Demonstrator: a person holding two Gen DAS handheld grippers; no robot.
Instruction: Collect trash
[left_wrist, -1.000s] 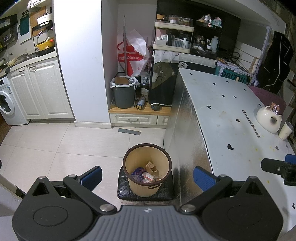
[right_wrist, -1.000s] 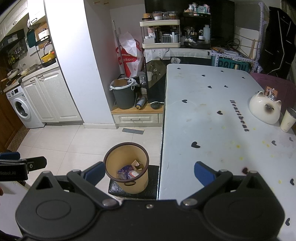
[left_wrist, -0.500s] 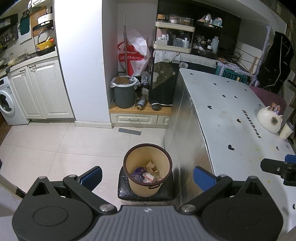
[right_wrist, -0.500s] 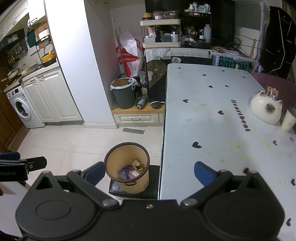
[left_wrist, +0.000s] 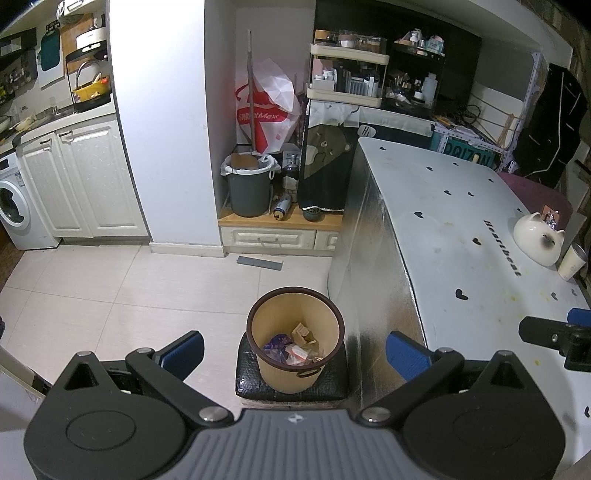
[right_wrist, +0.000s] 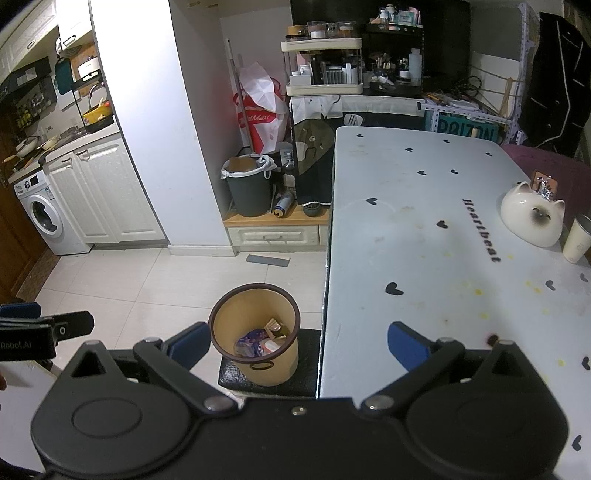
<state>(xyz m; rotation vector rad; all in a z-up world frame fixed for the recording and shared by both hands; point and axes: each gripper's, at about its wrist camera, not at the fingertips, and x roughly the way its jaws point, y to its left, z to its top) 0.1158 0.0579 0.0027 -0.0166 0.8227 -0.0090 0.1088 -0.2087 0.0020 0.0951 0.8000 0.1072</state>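
The left gripper and the right gripper both hang with fingers spread wide and nothing between them. The tan waste bin stands on a black stool just beside the table's left edge, with crumpled wrappers inside. A cat-shaped ceramic pot and 1 paper cup sit touching near the table's right edge.

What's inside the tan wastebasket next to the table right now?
The tan wastebasket holds crumpled wrappers: one purple, one clear with red, plus brown cardboard scraps. They cover the bottom, so anything beneath them is hidden.
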